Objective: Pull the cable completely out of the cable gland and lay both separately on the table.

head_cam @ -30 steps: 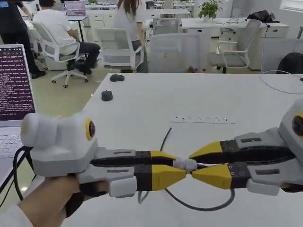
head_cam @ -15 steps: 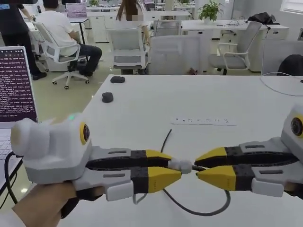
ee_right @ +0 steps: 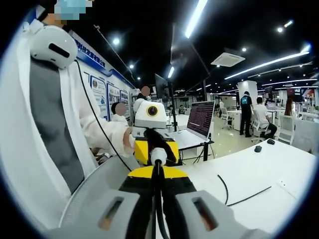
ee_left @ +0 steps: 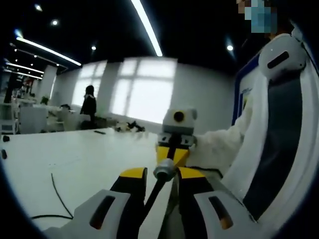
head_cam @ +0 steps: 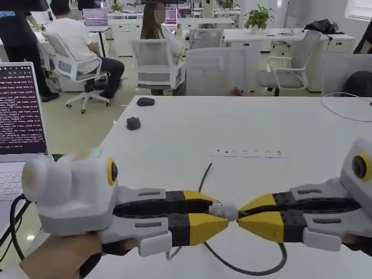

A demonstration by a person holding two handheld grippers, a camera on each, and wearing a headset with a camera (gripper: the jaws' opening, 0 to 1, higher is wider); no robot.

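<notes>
Nothing has shifted much: the left gripper stays clamped on the cable gland, tip to tip with the right gripper pinching the cable, above the table's near edge.

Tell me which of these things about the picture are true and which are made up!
1. The cable gland is lying on the table. False: it is held up in the air, between the tips of the left gripper and the right gripper.
2. The jaws of both grippers have yellow tips. True.
3. The cable is bright red. False: it is dark.
4. A laptop with a lit screen stands at the left. True.
</notes>
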